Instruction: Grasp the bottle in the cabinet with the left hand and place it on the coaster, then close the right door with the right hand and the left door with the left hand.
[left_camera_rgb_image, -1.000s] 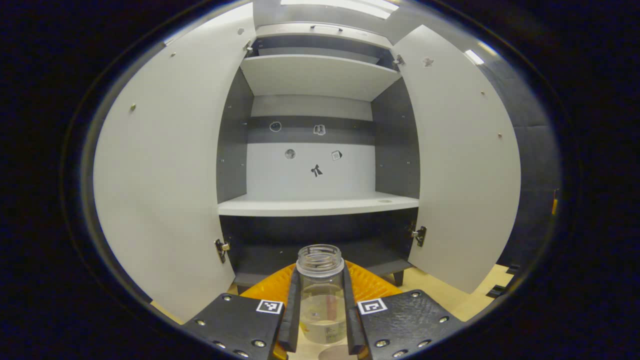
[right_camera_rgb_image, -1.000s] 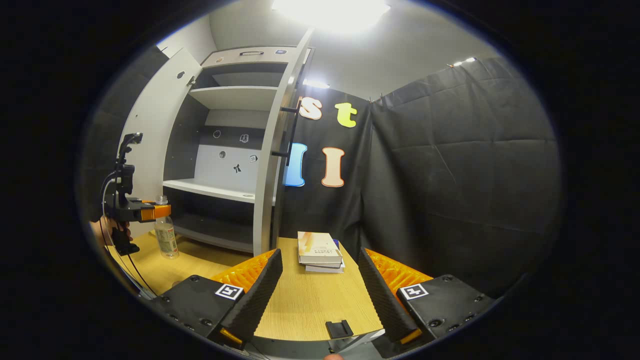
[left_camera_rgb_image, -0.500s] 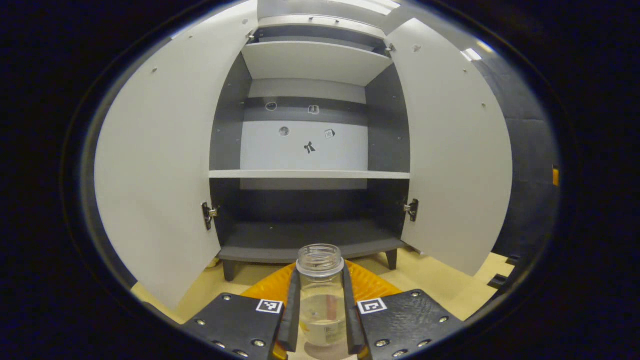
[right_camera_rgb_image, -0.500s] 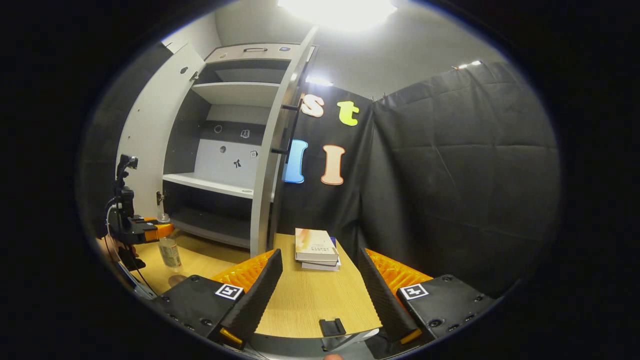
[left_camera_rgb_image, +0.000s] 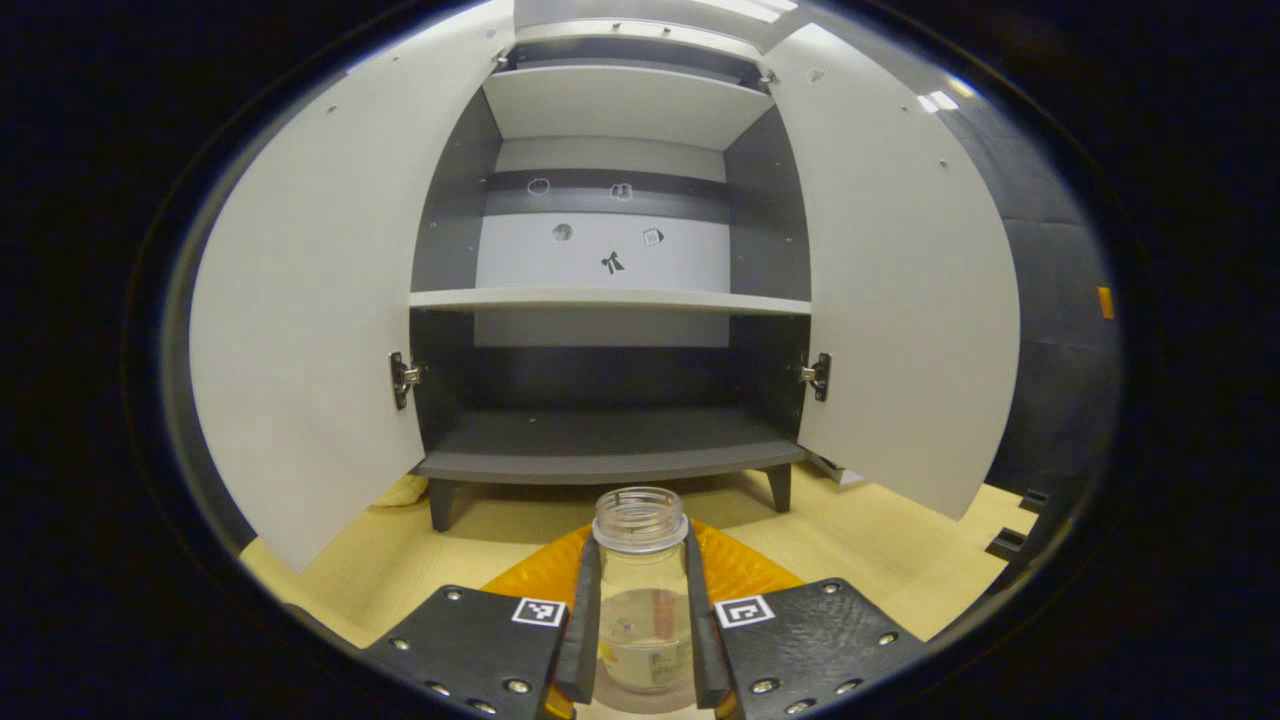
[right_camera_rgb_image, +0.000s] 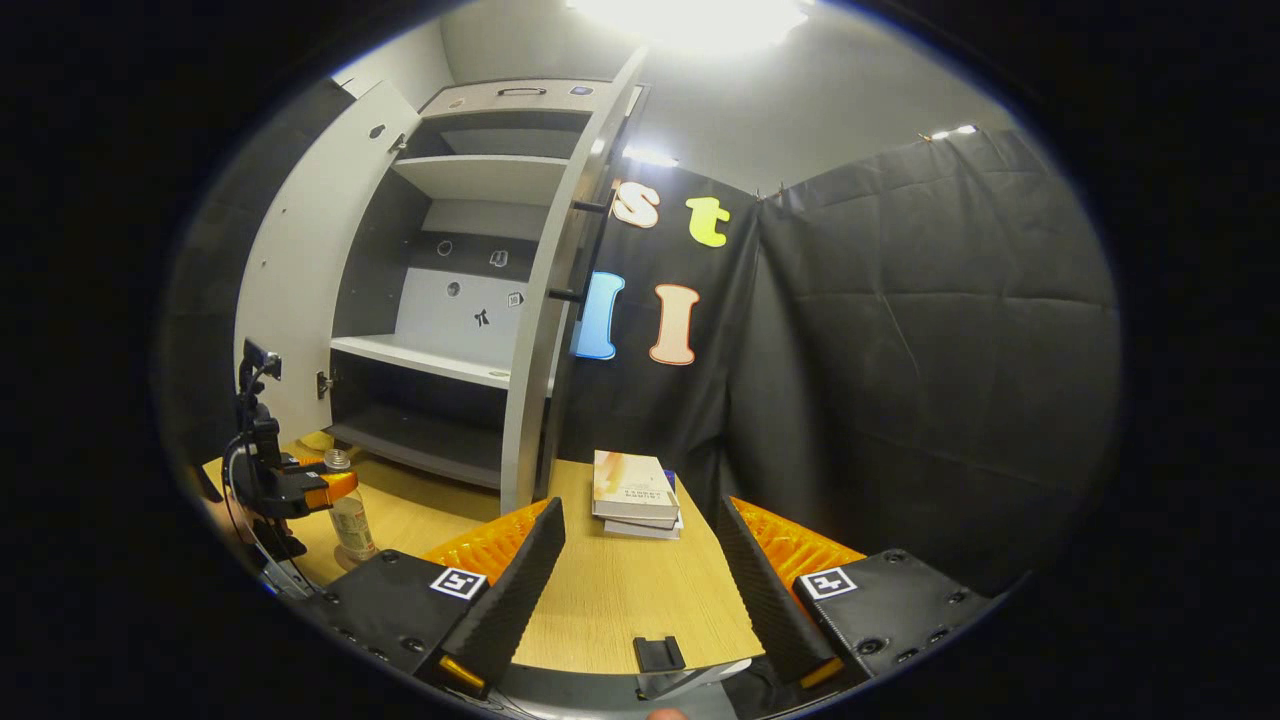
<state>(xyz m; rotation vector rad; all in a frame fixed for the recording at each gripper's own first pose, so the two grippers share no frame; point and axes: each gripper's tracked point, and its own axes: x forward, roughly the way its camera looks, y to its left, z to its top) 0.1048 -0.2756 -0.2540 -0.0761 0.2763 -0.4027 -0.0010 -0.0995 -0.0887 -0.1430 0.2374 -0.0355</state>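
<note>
A clear, capless bottle (left_camera_rgb_image: 640, 610) with a little liquid stands upright between my left gripper's (left_camera_rgb_image: 640, 548) fingers, which are shut on its sides. Just under its base a sliver of the round brownish coaster (left_camera_rgb_image: 640, 704) shows on the wooden table. In the right gripper view that same bottle (right_camera_rgb_image: 350, 520) and the left gripper (right_camera_rgb_image: 300, 490) sit low at the far left, the bottle's base down at the table. The cabinet (left_camera_rgb_image: 610, 440) stands ahead with its left door (left_camera_rgb_image: 310, 330) and right door (left_camera_rgb_image: 900, 300) wide open. My right gripper (right_camera_rgb_image: 640, 512) is open over the table with nothing between its fingers.
A small stack of books (right_camera_rgb_image: 635, 495) lies on the table (right_camera_rgb_image: 610, 600) beside the right door's edge (right_camera_rgb_image: 535, 350), whose dark bar handle (right_camera_rgb_image: 590, 250) faces the black wall. A small black clip (right_camera_rgb_image: 658, 653) sits at the table's near edge.
My left gripper has come down with the bottle, from shelf height to just above the tabletop over the coaster. The right gripper has barely shifted and stays open.
</note>
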